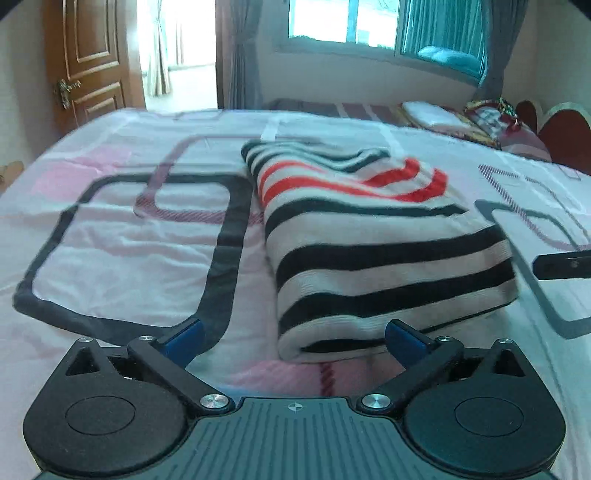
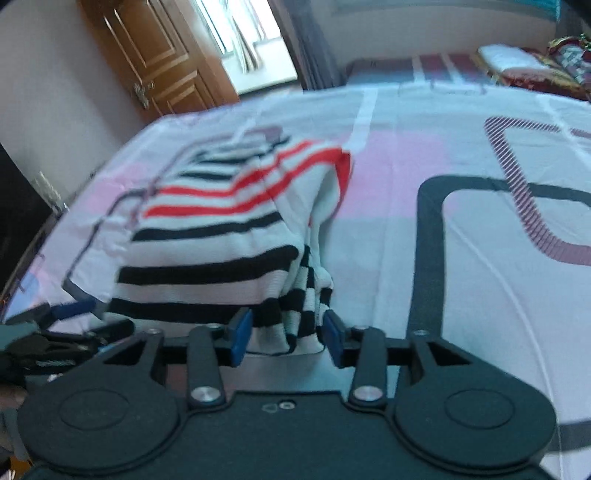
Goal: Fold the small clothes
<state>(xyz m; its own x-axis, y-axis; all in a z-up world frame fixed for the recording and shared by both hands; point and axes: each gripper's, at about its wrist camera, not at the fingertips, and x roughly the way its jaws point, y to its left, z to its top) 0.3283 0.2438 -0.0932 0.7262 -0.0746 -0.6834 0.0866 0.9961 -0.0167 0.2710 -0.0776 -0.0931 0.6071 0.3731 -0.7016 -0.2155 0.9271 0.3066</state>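
Observation:
A folded white garment with black and red stripes lies on the bed. My left gripper is open, its blue pads either side of the garment's near left corner, not gripping. In the right wrist view the same garment is in front; my right gripper is partly closed with a bunched striped edge between its blue pads. A right gripper finger shows at the left view's right edge. The left gripper shows at the lower left of the right view.
The bed has a white and pink sheet with dark rounded line patterns. Pillows and bedding lie at the far right. A wooden door and a window stand beyond the bed.

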